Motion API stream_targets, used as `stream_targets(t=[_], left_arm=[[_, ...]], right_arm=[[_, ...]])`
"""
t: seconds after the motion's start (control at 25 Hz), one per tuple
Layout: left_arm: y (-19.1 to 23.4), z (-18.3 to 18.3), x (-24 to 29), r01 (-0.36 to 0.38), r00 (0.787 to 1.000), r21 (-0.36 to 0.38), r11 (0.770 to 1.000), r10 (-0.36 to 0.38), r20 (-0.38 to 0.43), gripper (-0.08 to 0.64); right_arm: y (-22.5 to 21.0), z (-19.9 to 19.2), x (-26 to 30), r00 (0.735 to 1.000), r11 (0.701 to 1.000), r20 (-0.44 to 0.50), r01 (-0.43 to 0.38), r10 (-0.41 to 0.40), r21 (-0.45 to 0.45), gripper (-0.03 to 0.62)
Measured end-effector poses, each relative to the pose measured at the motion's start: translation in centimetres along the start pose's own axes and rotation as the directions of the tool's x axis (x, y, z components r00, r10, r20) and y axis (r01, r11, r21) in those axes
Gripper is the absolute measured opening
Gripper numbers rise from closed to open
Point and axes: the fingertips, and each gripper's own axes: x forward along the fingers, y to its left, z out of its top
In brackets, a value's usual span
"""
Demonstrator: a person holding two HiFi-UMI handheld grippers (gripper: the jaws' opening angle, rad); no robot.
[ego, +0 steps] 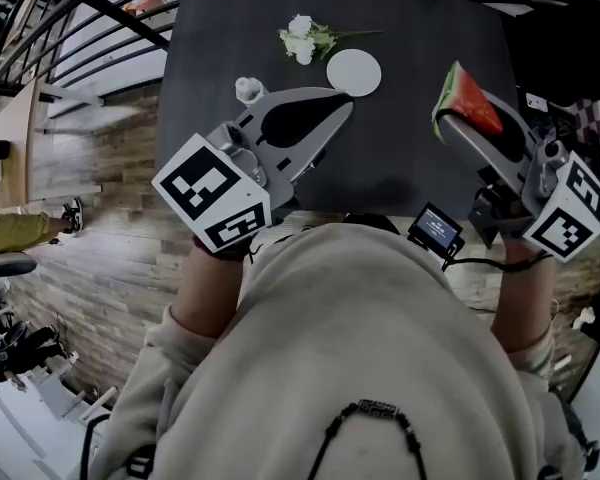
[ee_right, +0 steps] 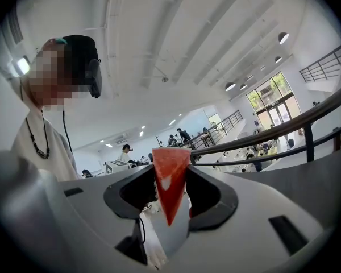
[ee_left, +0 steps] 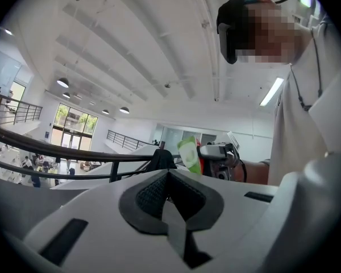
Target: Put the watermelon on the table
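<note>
Matt black table (ego: 410,158), wood-plank floor (ego: 110,168), smooth grey plastic left tool (ego: 342,110), cloth sweatshirt (ego: 350,328).

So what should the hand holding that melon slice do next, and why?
Probably lower the right gripper toward the bare table in front of it, fingers closed. It holds the watermelon in the air, its camera facing the ceiling, so the slice rests on nothing yet. The plate and flowers lie further left, clear of that spot.

Head view: steeply down over table (ego: 400,148). Gripper views: low, tilted up, sharing ceiling (ee_left: 131,50), railing (ee_right: 307,121).
</note>
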Motion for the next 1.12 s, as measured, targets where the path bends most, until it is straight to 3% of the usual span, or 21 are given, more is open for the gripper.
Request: stream_targets(t=[0.24,0.44,0.68,0.92,1.12], left_arm=[[0.4,-2.3,4.0,-0.029,0.994,-0.030,0.999,0.025,-0.105,-0.003],[1.8,-3.1,3.4,-0.040,0.989,-0.054,0.998,0.032,-0.145,-0.003],[3.0,-2.8,4.0,0.033,0.991,-0.069,0.997,-0.041,-0.126,-0.003],[2.1,0.3,6.7,0.113,0.988,-0.056,0.992,-0.118,-0.097,-0.003],[1.2,0.4,7.9,0.163,0.981,-0.073,0.984,-0.170,-0.099,-0.003]], right_arm=[[-6.1,-1.0,-2.0,1.000,0.996,-0.003,-0.002,0.003,0.084,0.189],[-7.1,-2.0,-0.6,1.000,0.993,0.005,-0.017,0.017,0.120,0.187],[-7.6,-0.9,-0.7,0.998,0.995,0.025,0.055,-0.057,0.084,0.189],[-6.9,1.4,-4.4,0.988,0.987,0.050,0.142,-0.146,0.080,0.189],[-6.9,1.9,-6.4,0.976,0.975,0.063,0.204,-0.210,0.085,0.187]])
